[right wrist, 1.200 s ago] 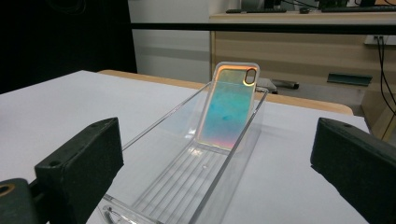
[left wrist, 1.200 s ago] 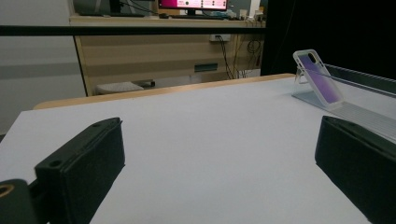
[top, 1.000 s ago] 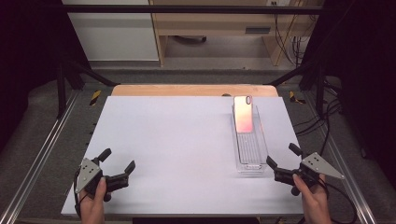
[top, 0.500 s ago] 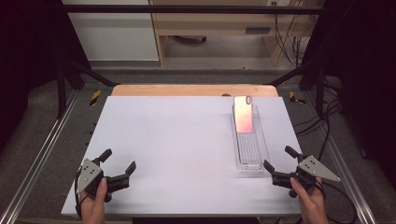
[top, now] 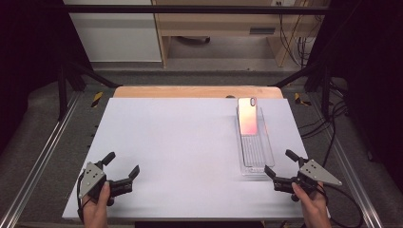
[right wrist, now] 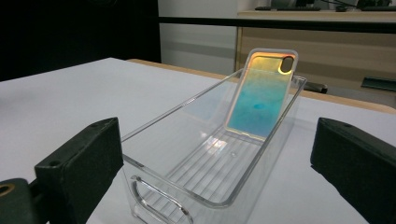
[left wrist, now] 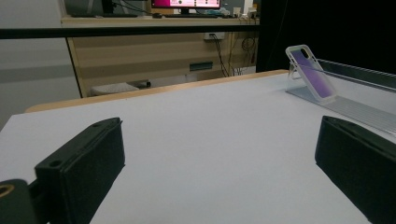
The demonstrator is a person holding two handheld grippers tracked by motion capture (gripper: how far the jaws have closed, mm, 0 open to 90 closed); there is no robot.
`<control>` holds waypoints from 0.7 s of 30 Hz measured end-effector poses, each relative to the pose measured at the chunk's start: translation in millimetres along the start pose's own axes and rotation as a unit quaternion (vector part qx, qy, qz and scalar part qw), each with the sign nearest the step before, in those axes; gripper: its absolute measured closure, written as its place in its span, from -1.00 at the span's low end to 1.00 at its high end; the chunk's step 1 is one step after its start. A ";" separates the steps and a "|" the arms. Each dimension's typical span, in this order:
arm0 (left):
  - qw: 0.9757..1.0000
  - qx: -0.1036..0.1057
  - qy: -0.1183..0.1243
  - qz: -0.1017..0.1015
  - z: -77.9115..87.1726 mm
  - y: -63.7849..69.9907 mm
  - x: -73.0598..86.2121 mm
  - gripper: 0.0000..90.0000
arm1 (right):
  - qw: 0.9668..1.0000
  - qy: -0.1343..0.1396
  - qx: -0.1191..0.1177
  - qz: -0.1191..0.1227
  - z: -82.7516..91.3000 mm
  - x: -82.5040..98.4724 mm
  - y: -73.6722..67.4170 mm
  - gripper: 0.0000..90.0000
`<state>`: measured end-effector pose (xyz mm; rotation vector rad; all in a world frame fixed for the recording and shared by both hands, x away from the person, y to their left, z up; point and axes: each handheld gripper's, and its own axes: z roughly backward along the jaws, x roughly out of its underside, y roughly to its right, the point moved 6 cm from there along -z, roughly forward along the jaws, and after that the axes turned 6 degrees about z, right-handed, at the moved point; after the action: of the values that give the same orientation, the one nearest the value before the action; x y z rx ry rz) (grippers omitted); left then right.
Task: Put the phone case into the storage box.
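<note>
The phone case [right wrist: 260,97], leaning in the clear bin [right wrist: 154,135] at right of centre in the high view, looks light, slick and flexible, best pinched by its rim with the right gripper [top: 281,167], fingers apart.

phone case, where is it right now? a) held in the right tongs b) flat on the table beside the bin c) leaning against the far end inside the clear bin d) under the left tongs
c: the phone case stands tilted inside the clear bin, its top resting at the far end wall, with the open right tongs short of the bin's near end.
</note>
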<state>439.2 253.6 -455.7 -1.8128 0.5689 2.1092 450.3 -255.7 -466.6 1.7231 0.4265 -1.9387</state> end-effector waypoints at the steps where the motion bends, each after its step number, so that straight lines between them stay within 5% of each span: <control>1: 1.000 -0.001 0.001 0.002 0.0 -0.1 -0.1 -0.98 | 1.000 0.000 -0.001 0.003 -0.3 0.2 -0.3 -0.94; 21: 1.000 0.004 0.008 0.001 2.5 0.7 -0.8 -0.98 | 0.999 -0.004 -0.031 0.010 -13.8 2.8 -13.6 -0.94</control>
<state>436.8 254.2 -454.5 -1.8274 0.5839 2.0924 453.9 -237.5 -472.7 1.6737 0.4604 -1.8989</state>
